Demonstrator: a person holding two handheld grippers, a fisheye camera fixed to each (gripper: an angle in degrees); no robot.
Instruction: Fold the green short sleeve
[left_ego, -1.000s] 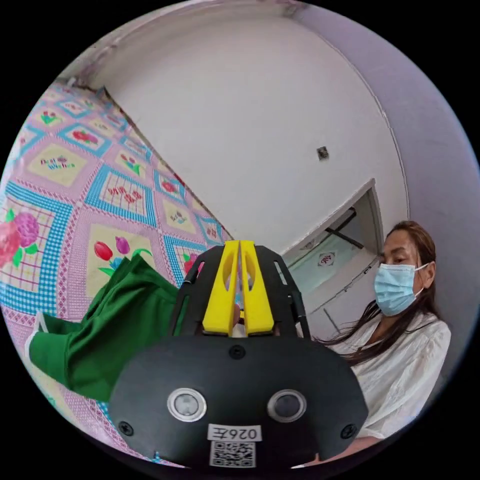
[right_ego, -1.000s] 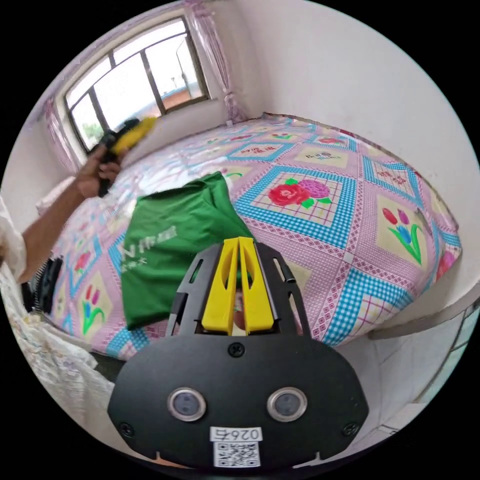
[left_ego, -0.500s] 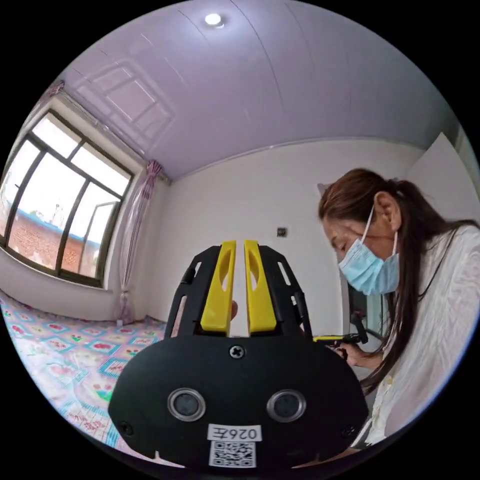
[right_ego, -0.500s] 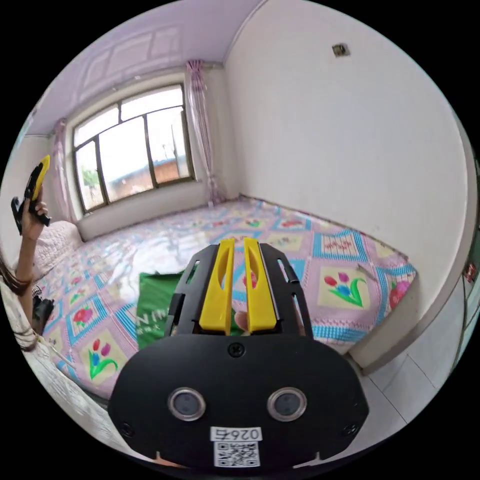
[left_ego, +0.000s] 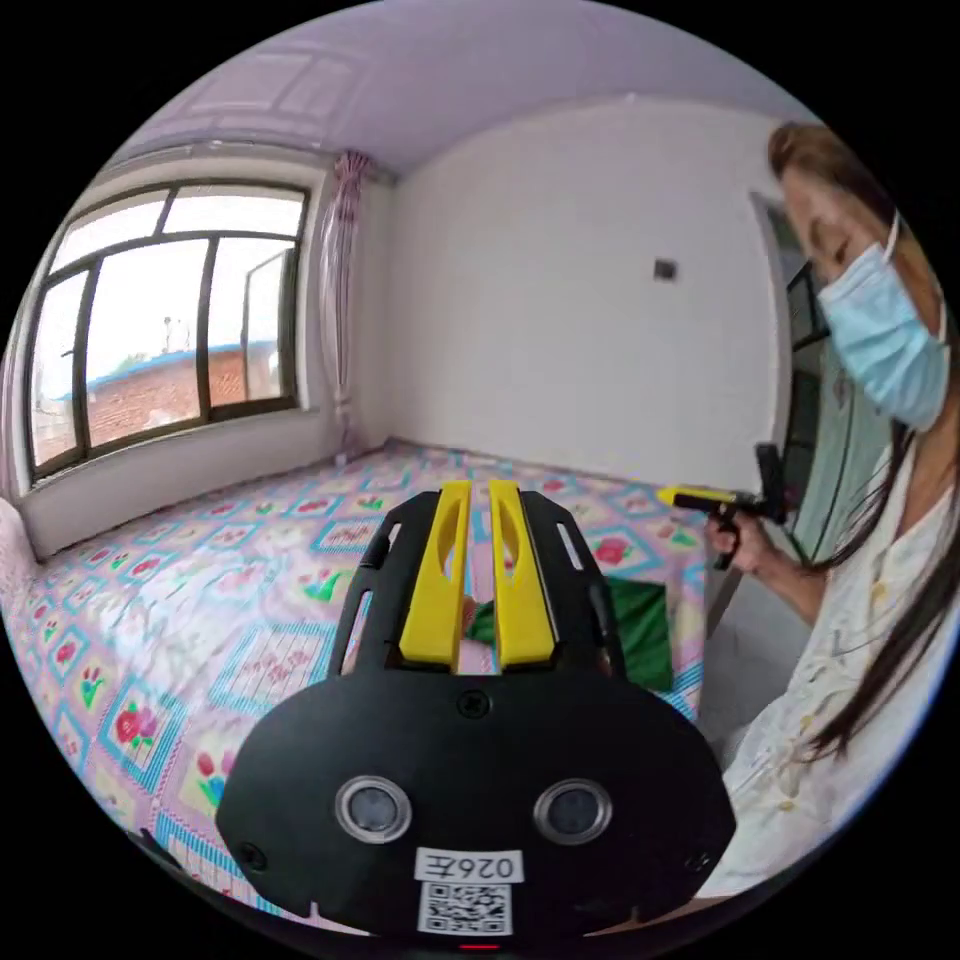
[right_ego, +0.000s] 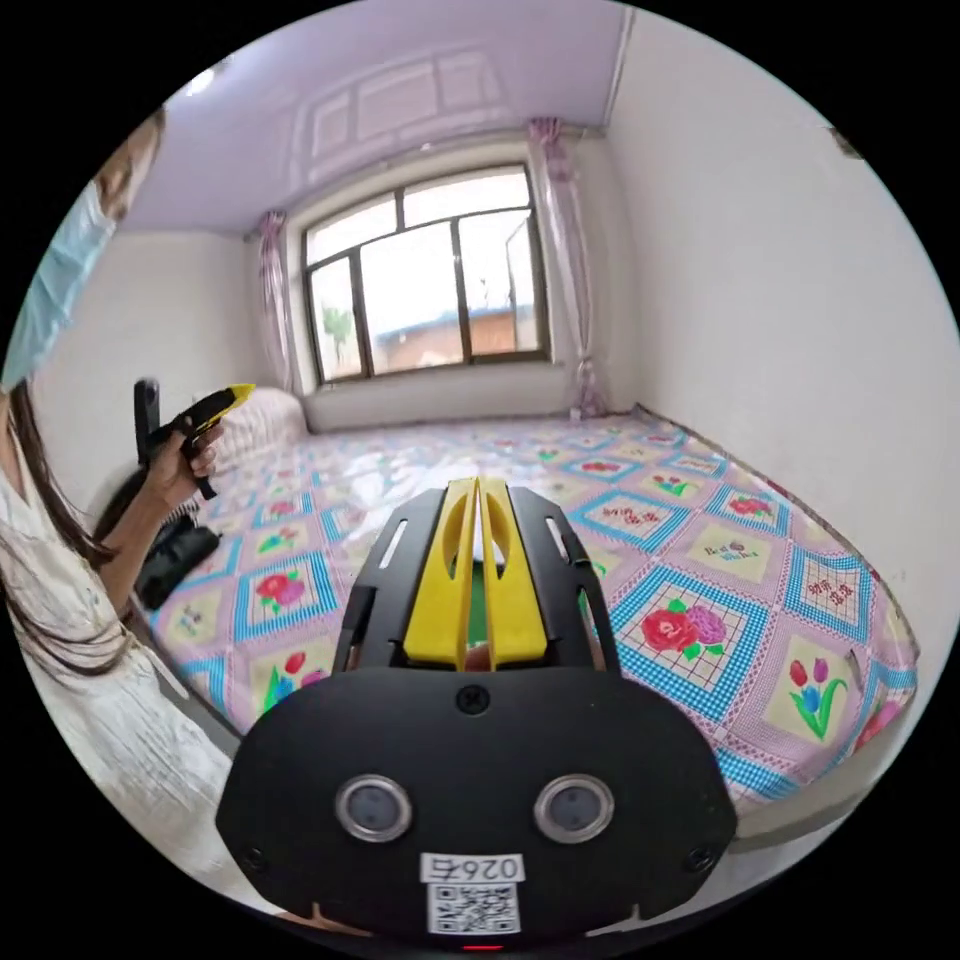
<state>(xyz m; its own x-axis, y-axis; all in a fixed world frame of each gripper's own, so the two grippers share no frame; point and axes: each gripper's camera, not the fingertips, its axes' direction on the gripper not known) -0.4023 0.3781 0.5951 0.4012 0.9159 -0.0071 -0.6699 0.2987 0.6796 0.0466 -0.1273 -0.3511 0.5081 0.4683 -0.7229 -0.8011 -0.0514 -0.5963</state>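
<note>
Holds both tools up and well away from the bed now, whereas one second ago they pointed down, close over the cloth. Left gripper (left_ego: 478, 490): yellow jaws a little apart with nothing between, while one second ago pressed together. Right gripper (right_ego: 478, 485): jaws together or almost, just a thin slit, also empty; half a second ago slightly parted. In the left gripper view, green short sleeve (left_ego: 640, 630) lying as a compact flat piece on the flowered bedspread (left_ego: 250, 600), at about 4 o'clock from the jaws, near the bed edge and well apart from both tools. In the right gripper view, a narrow strip of green at 6 o'clock between the jaws, far behind them. Probably means a finished fold, or at least a pause: nothing gripped, no pull on the fabric. Cannot judge from here how neat the edges are.
</note>
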